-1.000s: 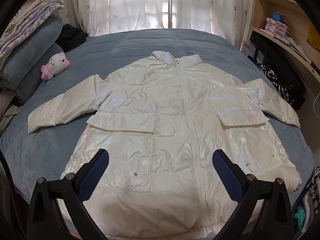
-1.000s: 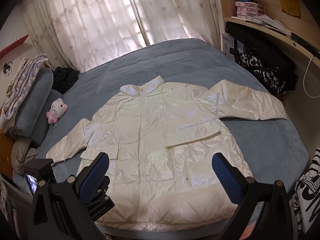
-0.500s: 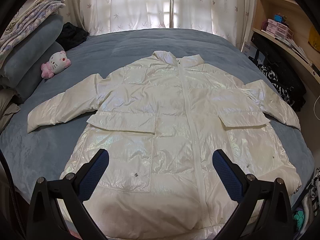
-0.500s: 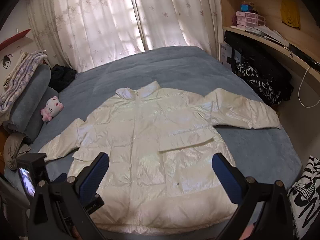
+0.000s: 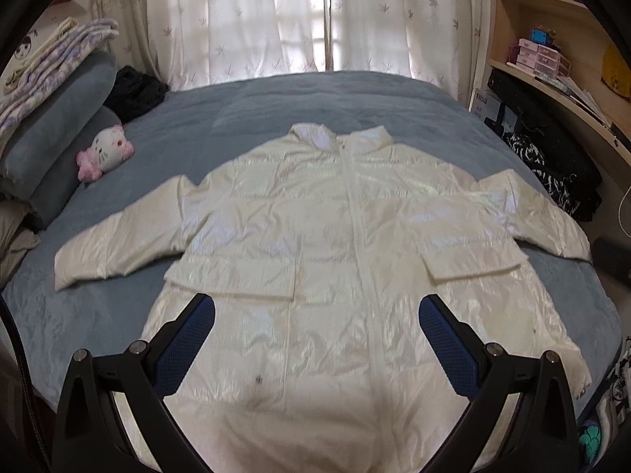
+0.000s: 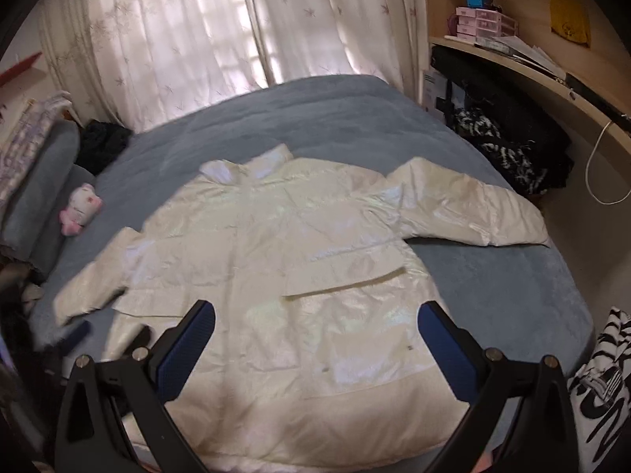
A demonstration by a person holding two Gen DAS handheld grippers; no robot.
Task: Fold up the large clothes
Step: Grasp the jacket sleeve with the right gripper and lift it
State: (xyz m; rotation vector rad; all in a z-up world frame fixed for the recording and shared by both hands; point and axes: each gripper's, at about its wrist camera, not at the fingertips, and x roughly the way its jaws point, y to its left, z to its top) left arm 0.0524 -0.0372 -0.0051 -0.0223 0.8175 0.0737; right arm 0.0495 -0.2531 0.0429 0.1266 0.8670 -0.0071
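Jacket (image 5: 315, 244): white and glossy, spread flat and front-up on the bed (image 5: 276, 102), zip closed, collar toward the curtains (image 5: 276, 19), both sleeves stretched out to the sides.
Left sleeve (image 5: 118, 232): lies on the bedcover, cuff pointing toward the pillows (image 5: 51, 126).
Right sleeve (image 6: 473, 213): lies on the bedcover, cuff toward the bed edge nearest the desk (image 6: 532, 75).
Pockets: two flapped pockets on the jacket's lower front, one each side of the zip.
Left gripper (image 5: 315, 315): released — blue-padded fingers (image 5: 185, 343) spread wide, nothing between them; it hangs above the jacket's hem, apart from the fabric.
Right gripper (image 6: 315, 319): released — fingers (image 6: 445, 347) likewise wide apart and empty, above the hem on the jacket's right half; contact with the fabric not seen.
Plush toy (image 5: 104, 151): white and pink, on the bed beyond the left sleeve, just beside the pillows.
Blanket (image 5: 51, 59): folded, floral, on top of the pillows.
Dark clothes (image 5: 136, 90): heaped at the bed's far corner, beyond the toy.
Desk: curved, beside the bed past the right sleeve, with papers and small pink drawers (image 6: 481, 23) on it; black-and-white fabric (image 6: 504, 153) is bundled beneath.
Image quality: both views are slightly blurred.
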